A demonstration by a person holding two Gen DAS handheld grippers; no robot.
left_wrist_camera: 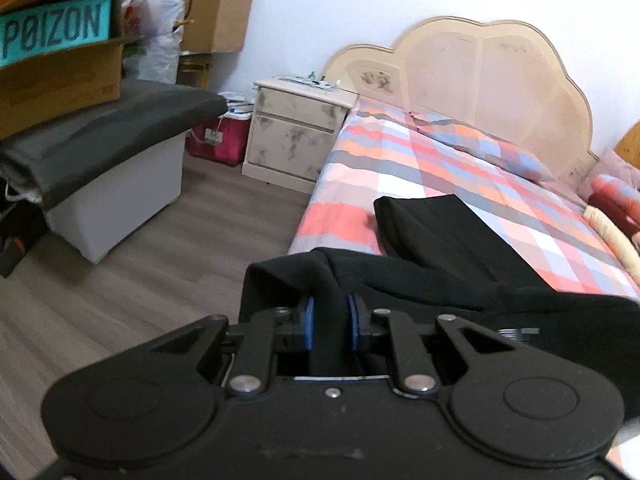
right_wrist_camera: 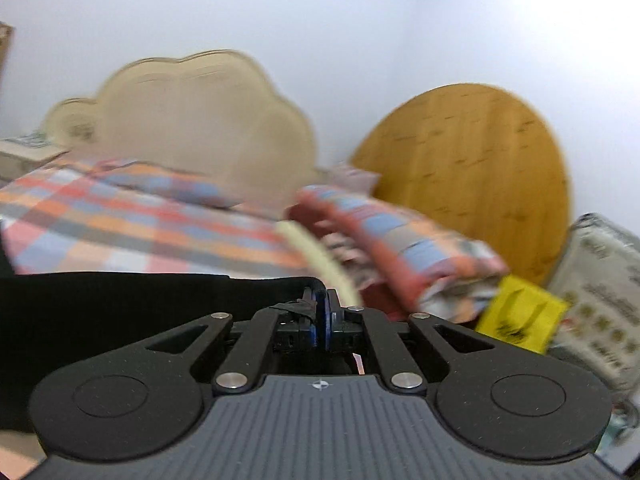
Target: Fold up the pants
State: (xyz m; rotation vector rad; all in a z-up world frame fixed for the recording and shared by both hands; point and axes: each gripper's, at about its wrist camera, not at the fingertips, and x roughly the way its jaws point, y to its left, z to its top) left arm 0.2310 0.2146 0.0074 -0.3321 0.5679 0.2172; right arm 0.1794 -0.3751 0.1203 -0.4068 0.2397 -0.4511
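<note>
Black pants (left_wrist_camera: 448, 248) lie partly on the plaid bed cover (left_wrist_camera: 400, 168), one leg stretched toward the headboard. My left gripper (left_wrist_camera: 331, 320) is shut on a bunched edge of the pants, which drapes over its blue pads (left_wrist_camera: 308, 322). In the right wrist view the pants (right_wrist_camera: 120, 304) stretch as a taut black band to the left. My right gripper (right_wrist_camera: 323, 320) is shut on their other corner, held above the bed (right_wrist_camera: 120, 220).
A cream headboard (left_wrist_camera: 480, 80) and a nightstand (left_wrist_camera: 296, 132) stand at the bed's head. Boxes (left_wrist_camera: 60, 60) on a grey ottoman (left_wrist_camera: 112, 184) stand left over wood floor. A folded quilt (right_wrist_camera: 392, 248), round wooden tabletop (right_wrist_camera: 472, 176) and yellow bag (right_wrist_camera: 520, 316) sit right.
</note>
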